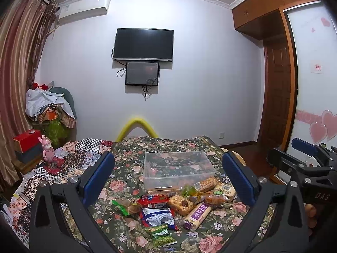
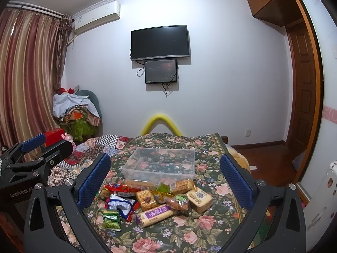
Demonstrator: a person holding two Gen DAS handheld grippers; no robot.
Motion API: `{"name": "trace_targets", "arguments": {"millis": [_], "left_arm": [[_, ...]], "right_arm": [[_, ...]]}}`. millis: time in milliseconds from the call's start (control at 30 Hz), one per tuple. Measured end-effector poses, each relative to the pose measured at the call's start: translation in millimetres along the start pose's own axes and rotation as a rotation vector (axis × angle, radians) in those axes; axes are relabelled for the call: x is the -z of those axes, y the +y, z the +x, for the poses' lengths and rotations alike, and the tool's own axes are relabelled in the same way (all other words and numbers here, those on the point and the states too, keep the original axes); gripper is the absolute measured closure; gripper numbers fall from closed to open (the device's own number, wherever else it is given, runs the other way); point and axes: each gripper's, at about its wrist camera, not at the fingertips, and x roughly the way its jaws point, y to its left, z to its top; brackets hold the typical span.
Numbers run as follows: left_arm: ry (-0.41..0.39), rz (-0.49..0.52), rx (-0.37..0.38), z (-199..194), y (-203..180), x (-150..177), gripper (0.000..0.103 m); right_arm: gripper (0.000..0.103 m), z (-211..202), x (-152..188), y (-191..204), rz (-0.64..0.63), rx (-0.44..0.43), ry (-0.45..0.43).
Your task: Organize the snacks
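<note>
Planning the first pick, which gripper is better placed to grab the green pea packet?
Left, probably, by a small margin. The green pea packet lies centred between the open left gripper; it sits left of centre for the open right gripper.

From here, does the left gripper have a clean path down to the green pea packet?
Probably yes. The left gripper is open, and the green pea packet lies alone at the pile's near edge on the floral cover, with nothing covering it.

Snack packets heaped before a clear bin

Lower centre: clear plastic bin (image 1: 179, 168) sits upright on the floral cover; wrapped snacks (image 1: 168, 206) lie jumbled just in front, a purple-labelled bar (image 2: 154, 214) nearest.
</note>
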Motion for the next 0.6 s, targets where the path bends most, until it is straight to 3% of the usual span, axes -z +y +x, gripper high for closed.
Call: {"name": "trace_targets", "arguments": {"millis": [600], "left_arm": [[0.051, -0.021, -0.018, 19.0, 8.8, 12.5, 0.000]], "right_arm": [[0.000, 15.9, 9.3, -3.5, 0.003, 0.005, 0.044]]}}
